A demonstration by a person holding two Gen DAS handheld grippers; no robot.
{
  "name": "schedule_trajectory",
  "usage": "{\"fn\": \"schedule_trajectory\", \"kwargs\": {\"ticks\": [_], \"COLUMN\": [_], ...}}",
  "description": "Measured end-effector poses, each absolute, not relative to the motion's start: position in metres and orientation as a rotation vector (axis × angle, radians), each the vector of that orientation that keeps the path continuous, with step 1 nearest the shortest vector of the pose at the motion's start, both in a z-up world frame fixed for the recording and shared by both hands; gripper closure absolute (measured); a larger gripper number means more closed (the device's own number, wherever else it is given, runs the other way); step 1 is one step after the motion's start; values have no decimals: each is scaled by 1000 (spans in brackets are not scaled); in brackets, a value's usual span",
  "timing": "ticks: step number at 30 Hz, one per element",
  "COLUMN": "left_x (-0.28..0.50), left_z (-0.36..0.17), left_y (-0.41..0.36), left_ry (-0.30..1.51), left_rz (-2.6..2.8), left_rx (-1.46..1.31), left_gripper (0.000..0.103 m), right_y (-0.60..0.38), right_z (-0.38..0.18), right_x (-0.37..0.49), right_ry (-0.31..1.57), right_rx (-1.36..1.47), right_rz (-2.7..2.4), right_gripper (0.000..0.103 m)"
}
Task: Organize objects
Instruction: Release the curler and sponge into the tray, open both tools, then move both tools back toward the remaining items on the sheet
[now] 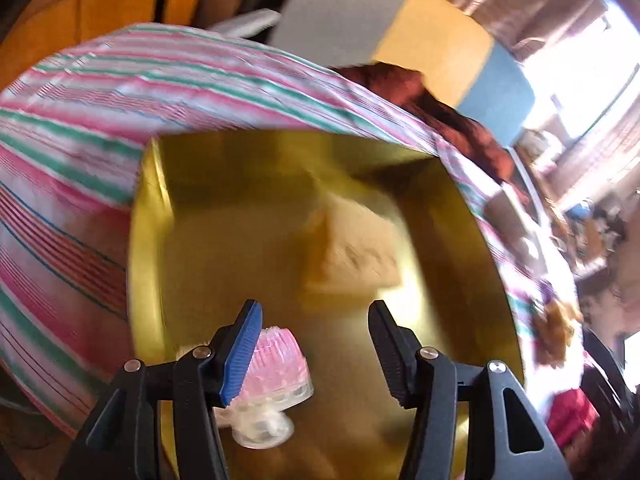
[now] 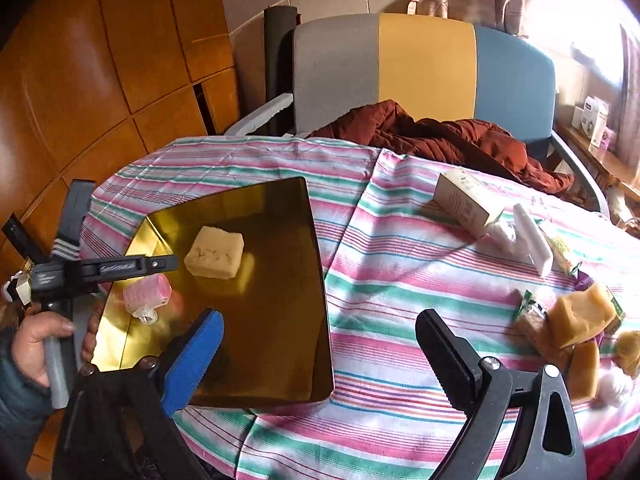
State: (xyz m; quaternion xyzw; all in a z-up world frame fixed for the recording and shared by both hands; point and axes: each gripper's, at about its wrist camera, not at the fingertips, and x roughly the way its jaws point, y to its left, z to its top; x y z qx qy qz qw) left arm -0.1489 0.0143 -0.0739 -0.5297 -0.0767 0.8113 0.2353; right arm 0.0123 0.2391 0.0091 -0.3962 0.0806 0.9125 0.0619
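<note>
Gold tray [image 2: 280, 280] sits on the striped cloth [image 2: 380, 280] covering the desk. Inside it lie a pink roller [image 2: 147, 292] and a pale sponge block [image 2: 215, 257], apart. Left gripper [image 1: 316, 354] hangs over the tray, jaws spread, roller just beside its blue pad. Right gripper [image 2: 320, 356] is released, holding nothing.

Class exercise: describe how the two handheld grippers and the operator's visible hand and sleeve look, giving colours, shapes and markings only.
Both the left gripper and right gripper are black, with silver pivot bolts; each has one ribbed blue pad and one ribbed black finger. The left hand is bare, gripping a grey handle, with a dark teal sleeve.
</note>
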Motion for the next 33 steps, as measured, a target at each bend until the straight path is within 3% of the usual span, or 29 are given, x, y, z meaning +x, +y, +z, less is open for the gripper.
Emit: {"fn": "schedule_trajectory", "kwargs": {"ticks": [7, 14, 33], "left_x": [-82, -57, -13], "left_z": [-66, -28, -6], "left_y": [16, 20, 141], "left_ry": [-59, -53, 130], "left_rz": [2176, 2325, 2112], "left_rx": [-1416, -1248, -1118], "left_gripper": [47, 47, 42], "right_y": [253, 288, 389], "right_z": [7, 6, 4], "right_x": [23, 43, 113], "right_ry": [284, 348, 476], "right_rx": [-1178, -1123, -1020], "right_rz": [2746, 2675, 2444], "right_gripper": [6, 6, 6]}}
